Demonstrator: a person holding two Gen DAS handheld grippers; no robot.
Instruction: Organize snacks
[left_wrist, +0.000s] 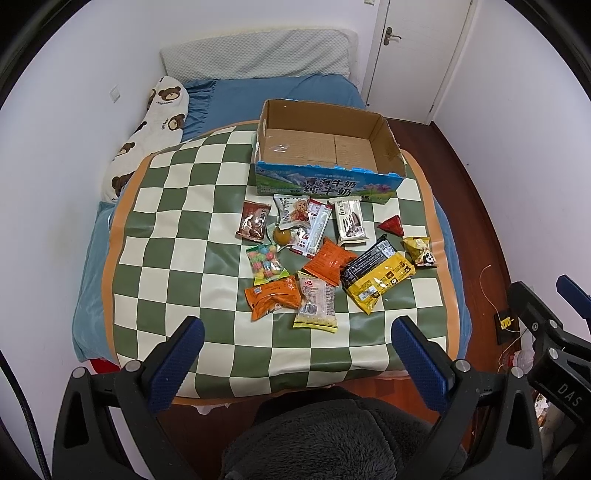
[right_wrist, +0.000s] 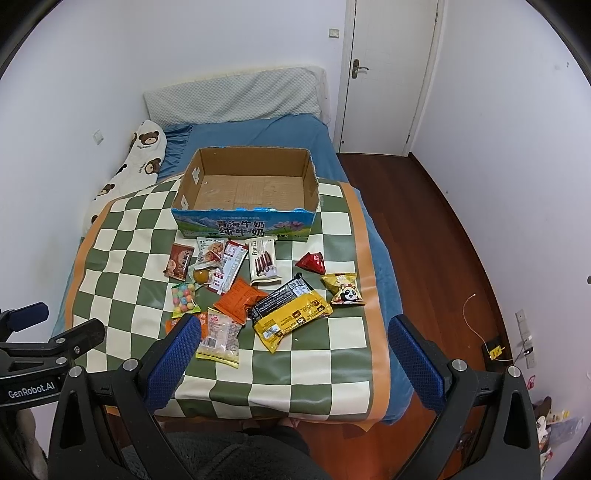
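An open, empty cardboard milk box (left_wrist: 325, 147) (right_wrist: 251, 188) stands at the far side of a green-and-cream checkered mat (left_wrist: 177, 229) (right_wrist: 125, 258) on the bed. Several snack packets lie in front of it: a yellow-black bag (left_wrist: 376, 275) (right_wrist: 291, 312), orange packets (left_wrist: 271, 297) (right_wrist: 240, 301), a white wafer pack (left_wrist: 351, 221) (right_wrist: 263, 260), a red triangle pack (left_wrist: 392, 224) (right_wrist: 312, 263), a panda pack (left_wrist: 421, 251) (right_wrist: 344, 288) and a colourful candy bag (left_wrist: 266, 263) (right_wrist: 183, 298). My left gripper (left_wrist: 297, 358) and right gripper (right_wrist: 293, 354) are open and empty, held above the mat's near edge.
The bed has a blue sheet (left_wrist: 240, 99), a grey pillow (left_wrist: 258, 55) and a bear-print pillow (left_wrist: 147, 136) by the left wall. Wooden floor (right_wrist: 424, 240) and a white door (right_wrist: 391, 66) lie to the right. A grey-clad lap (left_wrist: 332, 435) is below.
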